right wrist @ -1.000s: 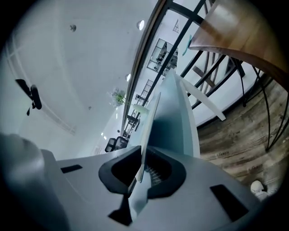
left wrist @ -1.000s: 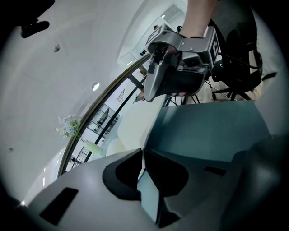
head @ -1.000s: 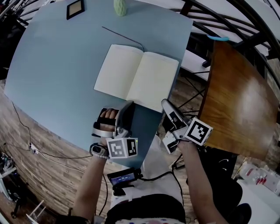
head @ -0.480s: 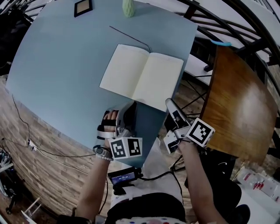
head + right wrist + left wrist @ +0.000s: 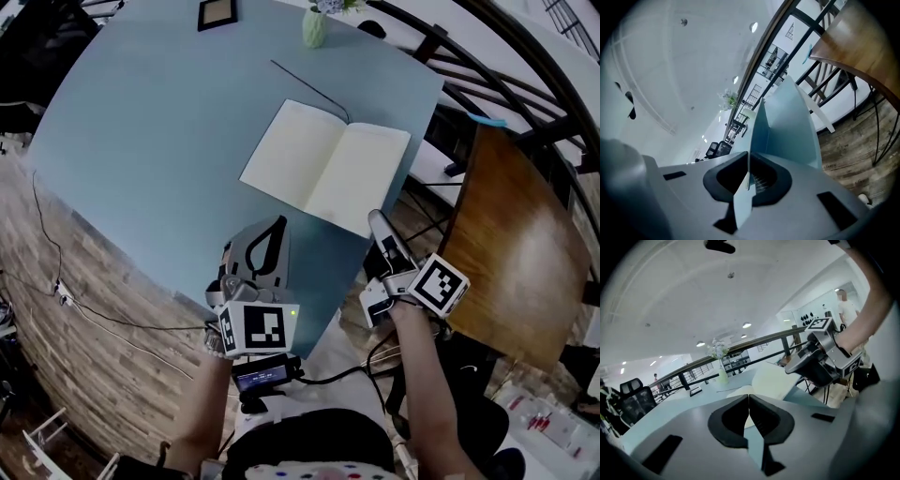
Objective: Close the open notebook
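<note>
Head view: high above the table (image 5: 141, 141), facing steeply down, notebook (image 5: 323, 169) mid-frame. Left gripper view: low, just off the table's near edge, facing across it toward the notebook. Right gripper view: rolled sideways by the table's corner, looking along its edge; notebook possibly a pale sliver. All three share the table.

Grey plastic left gripper (image 5: 277, 223) and matching right gripper (image 5: 376, 218) have black-lined jaws. Each carries a white cube (image 5: 258, 328) printed with black square markers. A black cable (image 5: 342, 375) runs near the waist.
</note>
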Tool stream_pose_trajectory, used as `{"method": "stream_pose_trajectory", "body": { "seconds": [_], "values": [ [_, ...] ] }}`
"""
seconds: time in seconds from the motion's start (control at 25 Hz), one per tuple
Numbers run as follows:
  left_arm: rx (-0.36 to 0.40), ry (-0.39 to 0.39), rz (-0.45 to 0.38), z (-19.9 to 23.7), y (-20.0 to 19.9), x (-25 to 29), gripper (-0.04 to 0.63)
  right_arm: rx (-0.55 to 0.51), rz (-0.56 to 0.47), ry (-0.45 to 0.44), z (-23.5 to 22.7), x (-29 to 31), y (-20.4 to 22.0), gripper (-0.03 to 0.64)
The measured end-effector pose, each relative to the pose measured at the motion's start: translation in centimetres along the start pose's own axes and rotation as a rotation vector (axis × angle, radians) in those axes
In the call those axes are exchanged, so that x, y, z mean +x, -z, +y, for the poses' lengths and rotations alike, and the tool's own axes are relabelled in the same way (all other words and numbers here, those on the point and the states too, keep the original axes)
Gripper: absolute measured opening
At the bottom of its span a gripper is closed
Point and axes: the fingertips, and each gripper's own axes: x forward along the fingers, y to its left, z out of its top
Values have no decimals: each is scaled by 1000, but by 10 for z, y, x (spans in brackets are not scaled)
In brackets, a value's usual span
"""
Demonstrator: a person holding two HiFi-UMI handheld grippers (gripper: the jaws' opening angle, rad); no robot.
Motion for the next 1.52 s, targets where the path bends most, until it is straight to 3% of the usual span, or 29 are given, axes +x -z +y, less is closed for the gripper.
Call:
{"method": "stream_pose_trajectory", "body": {
  "seconds": [0.68,1.52],
  "values": [
    [-153,-151,-64,53,-10,-54,17,-120,72,-49,61,47,2,46],
    [-207,-273,-34,97,11,-86,18,-214,189,-19,88,134,33,46]
  ]
}}
